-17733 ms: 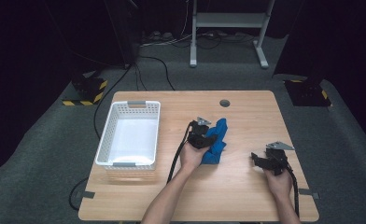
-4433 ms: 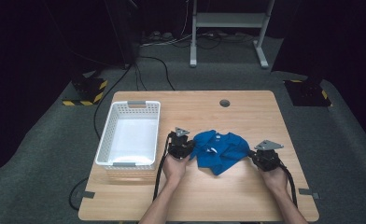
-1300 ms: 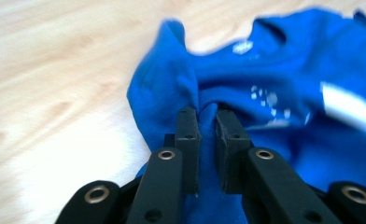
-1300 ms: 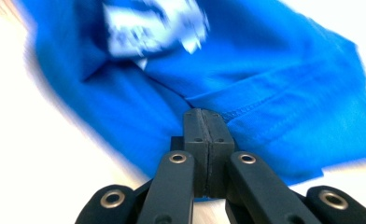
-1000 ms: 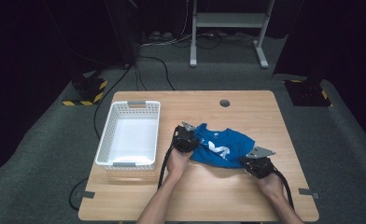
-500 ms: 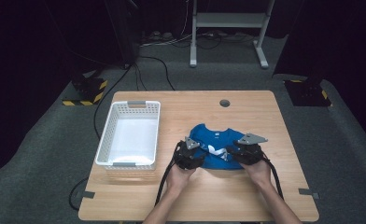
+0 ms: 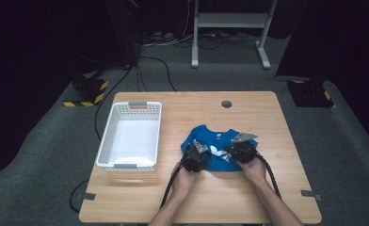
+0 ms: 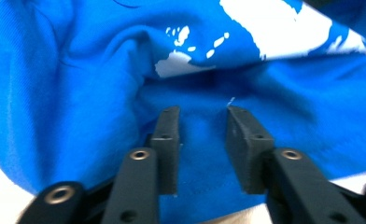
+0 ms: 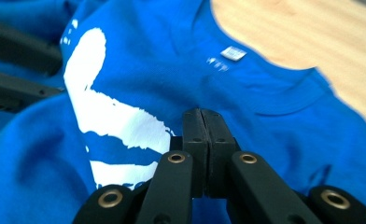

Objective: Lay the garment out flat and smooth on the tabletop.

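The blue T-shirt (image 7: 219,147) lay on the wooden table (image 7: 248,202), to the right of the white basket (image 7: 108,141), and both grippers rested on its near part. The left gripper (image 8: 202,122) had its jaws at a narrow gap; they had just been closing, with a fold of blue cloth lying between them, but the pads did not appear to press on it. The right gripper (image 9: 202,122) had its jaws fully together; whether a thin layer of cloth was caught between them I could not tell. The step seemed to be folding the shirt. To do it well, each gripper should take only one edge, pinch it firmly, lift both sides evenly, and keep the white print (image 9: 107,122) flat without wrinkles.
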Available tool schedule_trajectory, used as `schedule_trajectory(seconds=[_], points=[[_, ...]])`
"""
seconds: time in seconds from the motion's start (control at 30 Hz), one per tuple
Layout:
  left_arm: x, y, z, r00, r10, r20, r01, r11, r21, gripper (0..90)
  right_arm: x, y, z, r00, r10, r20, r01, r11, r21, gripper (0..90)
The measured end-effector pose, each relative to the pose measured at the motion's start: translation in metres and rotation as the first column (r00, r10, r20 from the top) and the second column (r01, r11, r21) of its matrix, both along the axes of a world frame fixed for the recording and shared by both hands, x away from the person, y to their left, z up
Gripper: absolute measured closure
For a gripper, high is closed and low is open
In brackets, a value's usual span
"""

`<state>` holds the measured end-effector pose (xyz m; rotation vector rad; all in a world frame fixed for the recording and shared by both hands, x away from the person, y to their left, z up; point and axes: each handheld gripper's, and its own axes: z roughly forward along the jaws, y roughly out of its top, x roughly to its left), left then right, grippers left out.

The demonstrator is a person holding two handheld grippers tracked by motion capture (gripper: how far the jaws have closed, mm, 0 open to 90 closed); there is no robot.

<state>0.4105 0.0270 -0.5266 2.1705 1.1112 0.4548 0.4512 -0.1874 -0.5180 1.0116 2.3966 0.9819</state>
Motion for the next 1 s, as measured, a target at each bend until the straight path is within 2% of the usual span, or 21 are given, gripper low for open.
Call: schedule_trajectory(seconds=[0.13, 0.23, 0.33, 0.43, 0.5, 0.57, 0.6, 0.67, 0.7, 0.73, 0.8, 0.83, 0.9, 1.0], points=[[-0.003, 0.002, 0.001, 0.9999, -0.014, 0.002, 0.014, 0.9998, 0.015, 79.2, 0.001, -0.004, 0.004, 0.9992, -0.027, 0.030, 0.027, 1.000, 0.005, 90.0], [-0.008, 0.004, 0.001, 0.9995, -0.031, 0.010, 0.031, 0.9991, 0.030, 87.4, 0.003, -0.011, 0.006, 0.9977, -0.061, 0.031, 0.060, 0.998, 0.025, 90.0], [-0.011, 0.008, 0.002, 0.9988, -0.049, 0.001, 0.049, 0.9979, 0.042, 88.4, 0.004, -0.016, 0.010, 0.9946, -0.095, 0.041, 0.094, 0.995, 0.045, 90.0], [-0.016, 0.014, 0.003, 0.9978, -0.064, -0.016, 0.065, 0.9972, 0.036, 88.5, 0.005, -0.019, 0.013, 0.9915, -0.119, 0.053, 0.115, 0.991, 0.062, 90.0], [-0.019, 0.019, 0.003, 0.9973, -0.071, -0.017, 0.072, 0.9965, 0.043, 88.5, 0.008, -0.018, 0.018, 0.9901, -0.126, 0.063, 0.122, 0.991, 0.056, 90.0], [-0.020, 0.025, 0.003, 0.9976, -0.066, -0.023, 0.066, 0.9974, 0.029, 88.4, 0.010, -0.016, 0.026, 0.9887, -0.126, 0.082, 0.121, 0.991, 0.058, 90.0], [-0.020, 0.029, 0.003, 0.9982, -0.055, -0.023, 0.056, 0.9984, 0.006, 87.9, 0.011, -0.015, 0.029, 0.9888, -0.125, 0.082, 0.120, 0.991, 0.058, 90.0], [-0.019, 0.031, 0.005, 0.9988, -0.047, -0.013, 0.046, 0.9981, -0.040, 79.6, 0.014, -0.010, 0.032, 0.9900, -0.118, 0.077, 0.115, 0.992, 0.051, 89.1], [-0.018, 0.031, 0.005, 0.9988, -0.049, -0.006, 0.048, 0.9973, -0.055, 71.4, 0.014, -0.008, 0.032, 0.9915, -0.109, 0.072, 0.105, 0.993, 0.047, 86.5], [-0.018, 0.029, 0.006, 0.9990, -0.044, 0.001, 0.044, 0.9955, -0.084, 66.6, 0.014, -0.006, 0.031, 0.9924, -0.101, 0.070, 0.098, 0.994, 0.046, 81.8], [-0.017, 0.023, 0.007, 0.9989, -0.046, 0.005, 0.046, 0.9922, -0.116, 58.3, 0.013, -0.004, 0.029, 0.9958, -0.081, 0.042, 0.079, 0.995, 0.060, 72.0], [-0.017, 0.018, 0.007, 0.9986, -0.052, 0.003, 0.052, 0.9908, -0.124, 55.3, 0.013, -0.003, 0.027, 0.9976, -0.064, 0.025, 0.063, 0.996, 0.064, 67.0], [-0.015, 0.009, 0.006, 0.9978, -0.066, 0.002, 0.066, 0.9904, -0.122, 53.5, 0.011, 0.000, 0.026, 0.9987, -0.043, 0.028, 0.041, 0.998, 0.052, 61.0], [-0.011, -0.007, 0.005, 0.9975, -0.070, 0.012, 0.071, 0.9928, -0.096, 53.0, 0.010, 0.005, 0.025, 0.9995, -0.010, 0.030, 0.009, 0.999, 0.043, 54.9]])
